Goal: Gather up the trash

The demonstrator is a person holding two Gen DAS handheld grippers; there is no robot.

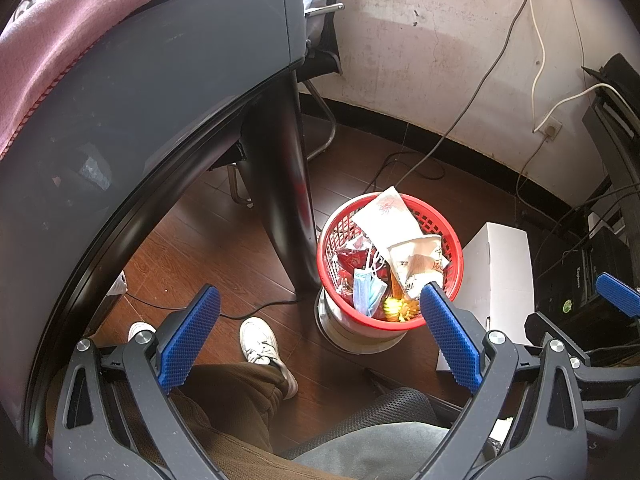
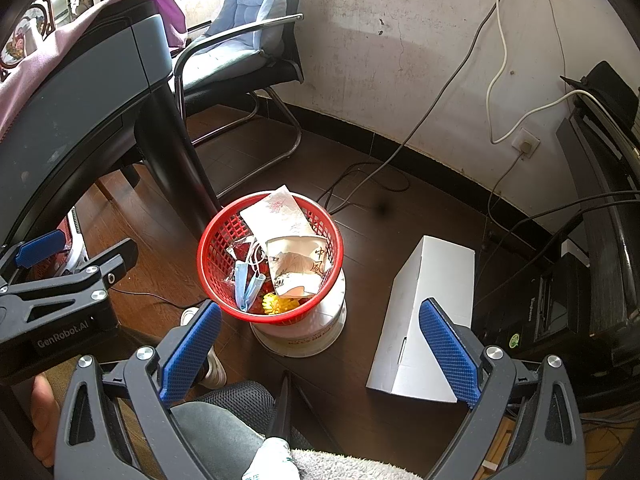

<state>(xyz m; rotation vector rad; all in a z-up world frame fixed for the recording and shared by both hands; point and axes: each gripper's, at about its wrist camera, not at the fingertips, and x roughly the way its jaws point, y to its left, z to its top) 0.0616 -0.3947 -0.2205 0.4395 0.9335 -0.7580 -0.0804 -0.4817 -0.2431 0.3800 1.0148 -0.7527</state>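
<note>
From the left wrist we see the left tool (image 1: 320, 340) spread wide open with nothing in it, hanging over the floor. The red mesh basket (image 1: 332, 236) sits on a white bucket (image 1: 352, 336) beside the bench leg (image 1: 280, 200), stuffed with a paper bag (image 1: 386, 220), a blue face mask (image 1: 366, 290) and wrappers.

From the right wrist, our right tool (image 2: 320, 352) is wide open too, empty, with a white box (image 2: 424, 300) just beside the basket.

Office: desk (image 2: 80, 92), chair (image 2: 248, 12), computer tower (image 2: 560, 312)
</note>
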